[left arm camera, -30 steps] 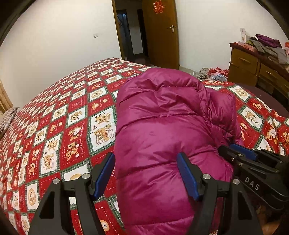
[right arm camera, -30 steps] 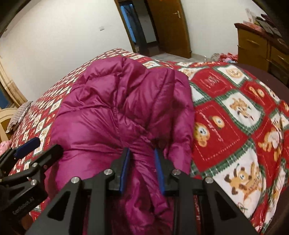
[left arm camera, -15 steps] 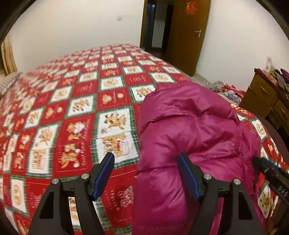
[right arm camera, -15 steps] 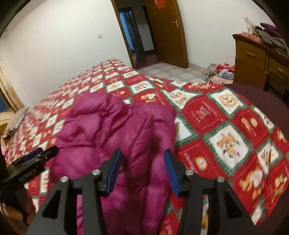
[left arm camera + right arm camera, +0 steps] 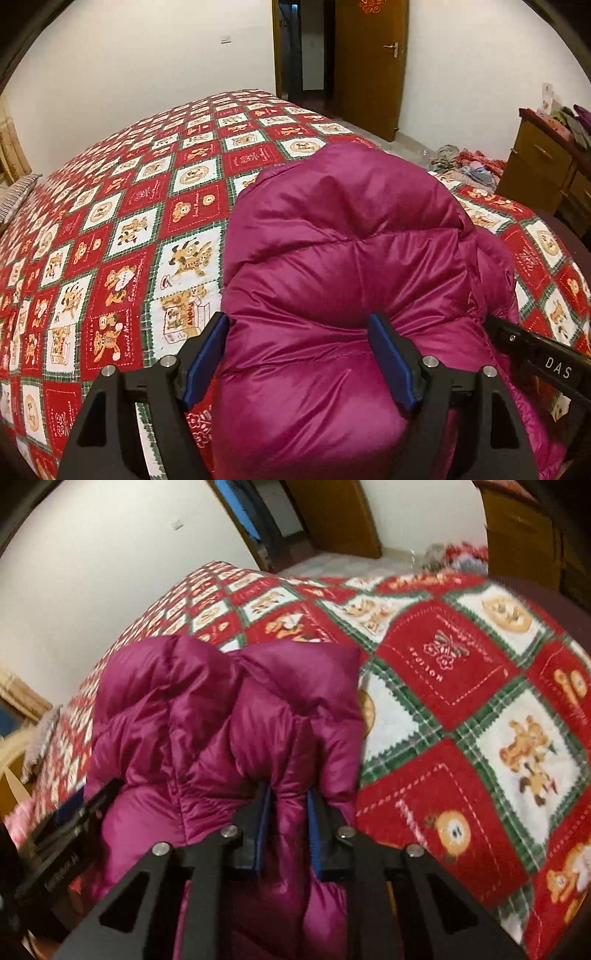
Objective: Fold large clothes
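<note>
Gripping: your right gripper [image 5: 286, 825] closes, pinching a fold of the magenta down jacket [image 5: 221, 716].
Left gripper [image 5: 301, 360]: opening, jaws apart, straddling the jacket's lower-centre bulk.

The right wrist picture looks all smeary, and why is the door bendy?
Right wrist view: motion blur smears the red patchwork bedspread and puffy magenta down jacket; the fisheye lens bends the wooden door frame. Left wrist view: sharper, with soft sheen on the jacket.
</note>
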The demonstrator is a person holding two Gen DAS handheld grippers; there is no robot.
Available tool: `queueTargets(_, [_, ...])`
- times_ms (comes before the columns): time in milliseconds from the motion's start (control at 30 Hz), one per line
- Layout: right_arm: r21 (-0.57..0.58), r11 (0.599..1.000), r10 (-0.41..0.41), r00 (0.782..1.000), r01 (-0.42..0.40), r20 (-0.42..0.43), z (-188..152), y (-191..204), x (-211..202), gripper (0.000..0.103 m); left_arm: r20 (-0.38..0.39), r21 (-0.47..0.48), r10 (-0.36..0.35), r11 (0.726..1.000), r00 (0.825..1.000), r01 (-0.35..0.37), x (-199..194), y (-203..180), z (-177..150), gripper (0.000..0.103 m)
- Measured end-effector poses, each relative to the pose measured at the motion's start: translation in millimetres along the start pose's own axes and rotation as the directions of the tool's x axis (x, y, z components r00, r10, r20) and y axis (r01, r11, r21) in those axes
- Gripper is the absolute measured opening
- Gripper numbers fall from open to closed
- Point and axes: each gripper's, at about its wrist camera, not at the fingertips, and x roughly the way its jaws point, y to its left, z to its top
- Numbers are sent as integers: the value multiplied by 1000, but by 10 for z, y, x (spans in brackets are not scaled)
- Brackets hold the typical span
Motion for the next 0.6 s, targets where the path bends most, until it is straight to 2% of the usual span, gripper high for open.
queueTargets(133, [-31, 999, -33, 999, 34, 13, -31, 70, -7, 15, 10, 28, 20, 999, 1000, -21, -13, -48, -19, 81])
queueTargets(267, [-37, 999, -29, 998, 31, 52, -135, 74, -128, 17, 18, 63, 24, 998, 1000, -25, -97, -48, -59, 81])
queueTargets(333, [-39, 998, -38, 996, 41, 78, -183, 78, -236, 22, 19, 80, 28, 996, 999, -30, -140, -49, -79, 81])
queueTargets(400, [-66, 994, -75, 990, 83, 118, -271, 140, -390, 29, 25, 88, 31, 996, 999, -33, -222, -36, -125, 81])
queueTargets(500, [-115, 981, -130, 972, 155, 197, -473, 264, -680, 31, 47, 94, 34, 995, 998, -38, -359, -10, -212, 82])
queueTargets(567, [-111, 975, -161, 958, 192, 238, -603, 306, -809, 54, 53, 91, 39, 995, 998, -44, -449, 20, -285, 82])
queueTargets(600, [-105, 974, -170, 950, 203, 262, -687, 321, -866, 72, 56, 88, 34, 995, 998, -39, -493, 39, -323, 82])
